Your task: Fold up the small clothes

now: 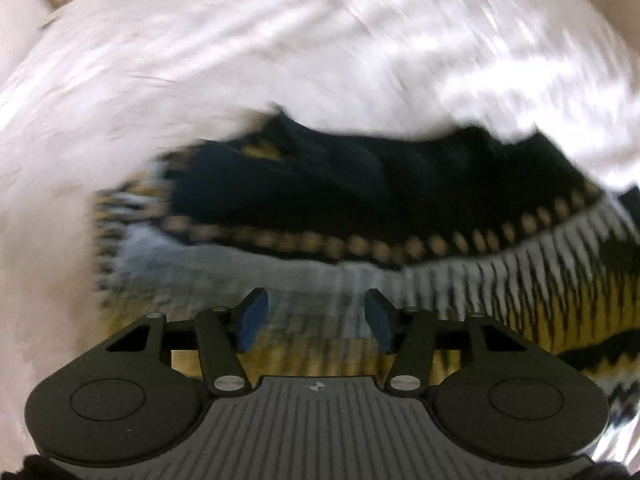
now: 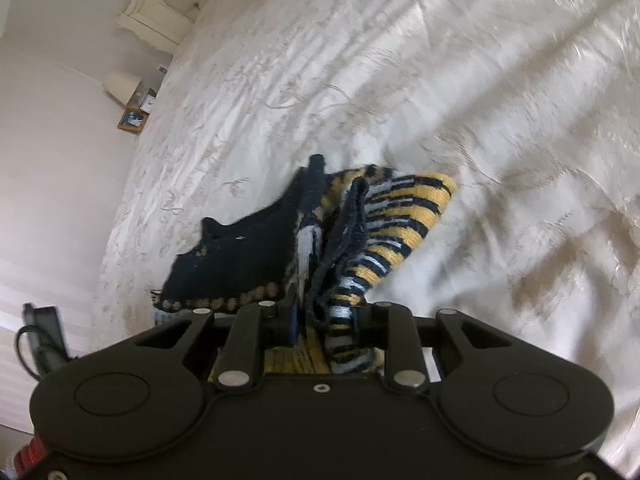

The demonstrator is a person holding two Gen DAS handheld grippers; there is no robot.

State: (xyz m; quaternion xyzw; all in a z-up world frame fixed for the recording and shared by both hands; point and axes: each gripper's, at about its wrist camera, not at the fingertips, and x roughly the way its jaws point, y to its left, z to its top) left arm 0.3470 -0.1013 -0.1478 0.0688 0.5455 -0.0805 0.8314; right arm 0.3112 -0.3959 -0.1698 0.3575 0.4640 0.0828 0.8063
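A small knitted garment (image 1: 360,184) in navy, yellow and pale stripes lies on a white bedspread (image 1: 280,40). My left gripper (image 1: 316,296) hovers just over its patterned part. Its blue pads (image 1: 254,316) stand apart and the cloth lies below them, not pinched. This view is blurred. In the right wrist view the same garment (image 2: 400,208) hangs bunched and lifted off the bedspread (image 2: 440,80). My right gripper (image 2: 324,316) is shut on a thick fold of its striped edge, and the navy part droops to the left.
The embroidered bedspread stretches far to the right and back. At the upper left are a cream headboard (image 2: 148,12), a small lamp (image 2: 120,84) and a framed picture (image 2: 132,120) beside the bed. A dark device with a cable (image 2: 44,340) stands at the left edge.
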